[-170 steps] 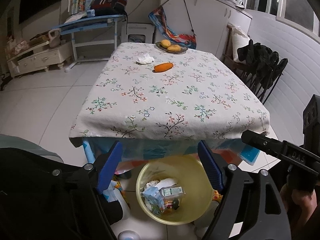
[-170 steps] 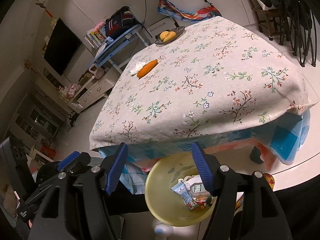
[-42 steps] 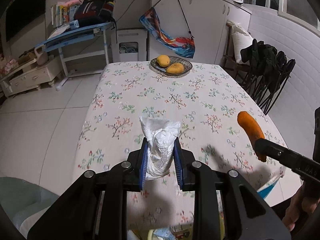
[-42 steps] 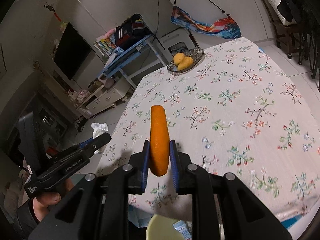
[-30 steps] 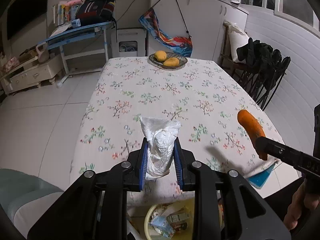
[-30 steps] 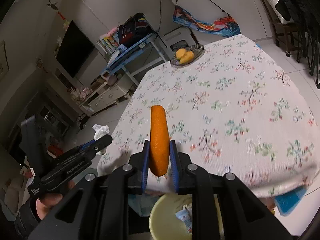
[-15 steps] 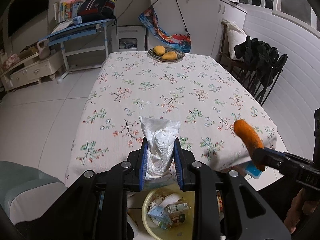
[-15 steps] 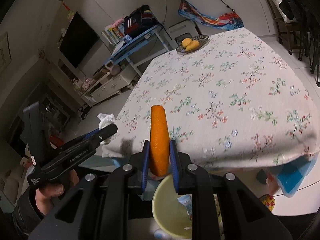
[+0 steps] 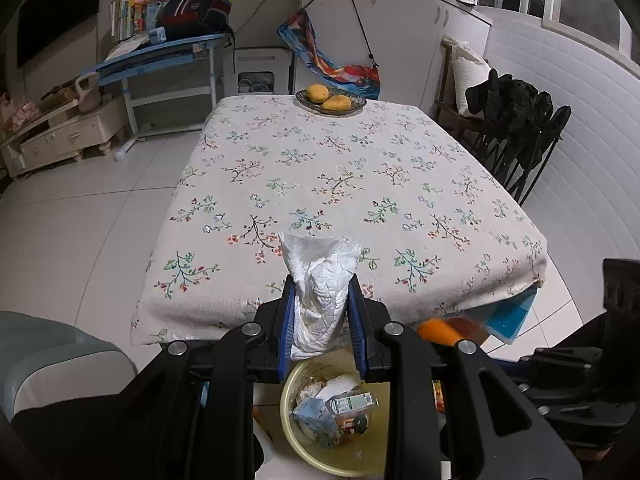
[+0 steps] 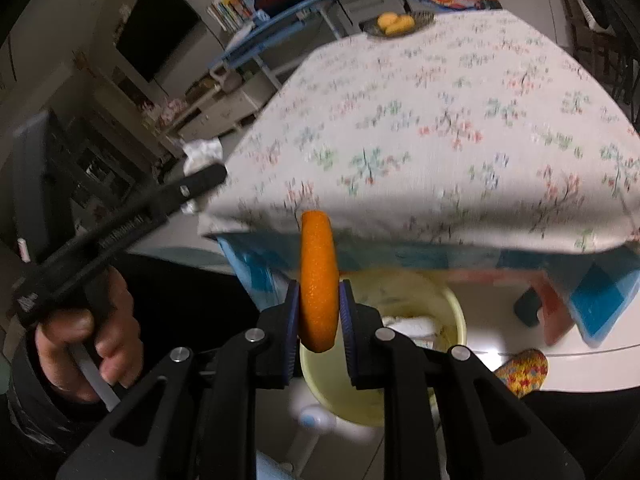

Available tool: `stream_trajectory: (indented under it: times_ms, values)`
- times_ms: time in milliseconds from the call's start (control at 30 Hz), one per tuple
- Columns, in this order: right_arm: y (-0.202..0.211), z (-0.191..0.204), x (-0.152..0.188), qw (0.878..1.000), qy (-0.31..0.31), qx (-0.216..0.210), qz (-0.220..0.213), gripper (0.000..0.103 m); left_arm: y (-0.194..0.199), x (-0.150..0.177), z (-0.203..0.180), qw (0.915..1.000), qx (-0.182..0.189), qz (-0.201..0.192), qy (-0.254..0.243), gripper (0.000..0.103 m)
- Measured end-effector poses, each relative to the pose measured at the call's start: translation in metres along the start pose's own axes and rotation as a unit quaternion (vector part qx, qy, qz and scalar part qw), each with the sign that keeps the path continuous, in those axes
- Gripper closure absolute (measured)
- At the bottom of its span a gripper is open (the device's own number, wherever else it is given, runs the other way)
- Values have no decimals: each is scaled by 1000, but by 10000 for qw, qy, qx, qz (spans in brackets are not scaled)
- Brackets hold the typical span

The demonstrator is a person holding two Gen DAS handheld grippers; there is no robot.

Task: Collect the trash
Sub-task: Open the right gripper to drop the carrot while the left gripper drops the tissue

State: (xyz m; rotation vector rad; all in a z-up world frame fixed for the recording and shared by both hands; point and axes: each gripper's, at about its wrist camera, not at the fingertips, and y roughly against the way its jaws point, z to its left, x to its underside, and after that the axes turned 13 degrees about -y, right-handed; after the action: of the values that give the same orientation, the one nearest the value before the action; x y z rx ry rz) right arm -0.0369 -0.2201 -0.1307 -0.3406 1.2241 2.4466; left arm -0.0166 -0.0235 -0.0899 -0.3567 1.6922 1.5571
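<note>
My left gripper [image 9: 320, 312] is shut on a crumpled white tissue [image 9: 318, 280], held upright over the near edge of the table. Below it on the floor stands a yellow bin [image 9: 296, 436] holding cartons and paper. My right gripper [image 10: 319, 312] is shut on an orange peel [image 10: 318, 276], standing on end just above the same yellow bin [image 10: 452, 312]. In the left wrist view the orange peel [image 9: 434, 330] shows low at the right, below the table edge. In the right wrist view a hand [image 10: 80, 340] holds the left gripper, with the tissue [image 10: 202, 152] at its tip.
A floral tablecloth covers the table [image 9: 340, 184]; a dish of yellow fruit [image 9: 331, 100] sits at its far end. Dark chairs with clothing [image 9: 516, 120] stand to the right. A blue desk [image 9: 160, 56] and a low cabinet [image 9: 60, 140] are at the back left. A colourful slipper [image 10: 522, 372] lies beside the bin.
Both grippers drew back from over the table toward its near edge and sank, each keeping its load. The bin now lies under them, and the peel dropped below the table edge.
</note>
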Motion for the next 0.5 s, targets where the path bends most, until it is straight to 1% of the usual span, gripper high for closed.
stream_trajectory:
  times_ms: [133, 267, 300, 333, 433, 500]
  values:
    - [-10, -1, 7, 9997, 29, 142, 201, 82, 1, 4, -3, 10000, 28, 19, -28, 80]
    - [-18, -3, 12, 9990, 49, 253, 366, 79, 1, 9, -7, 9999, 73, 60, -76, 80]
    - [-19, -4, 13, 9989, 43, 274, 379, 76, 1, 10, -8, 9999, 87, 74, -91, 80]
    - [-19, -4, 13, 9989, 29, 281, 378, 71, 1, 12, -10, 9999, 98, 91, -110, 80]
    - [-17, -7, 13, 9990, -12, 292, 340, 69, 0, 16, -15, 9997, 121, 131, -170, 80]
    - [-15, -7, 12, 9991, -44, 298, 282, 66, 0, 18, -17, 9996, 152, 156, -202, 80]
